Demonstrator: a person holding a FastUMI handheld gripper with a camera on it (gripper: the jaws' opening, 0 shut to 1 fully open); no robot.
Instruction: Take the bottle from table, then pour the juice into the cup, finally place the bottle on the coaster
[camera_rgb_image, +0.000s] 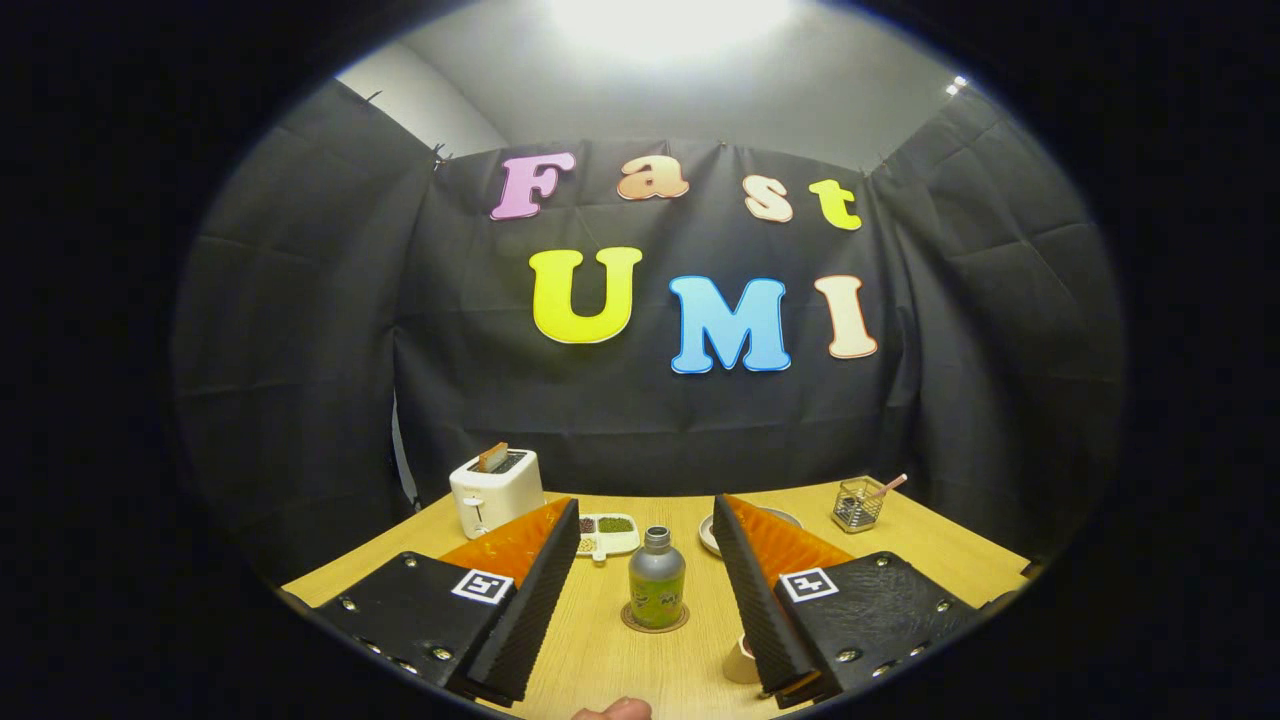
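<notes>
bottle (656, 588): on the coaster (655, 622), between the open fingers (535, 590)
cup (741, 662): right of it
toaster (495, 490): behind left

Silver bottle (657, 580) with green label stands upright, capped, on a round coaster (655, 620) at lower centre; cup (741, 662) lower right.

Table (690, 660): coaster (655, 621), toaster (495, 491), cup (741, 662).
</notes>
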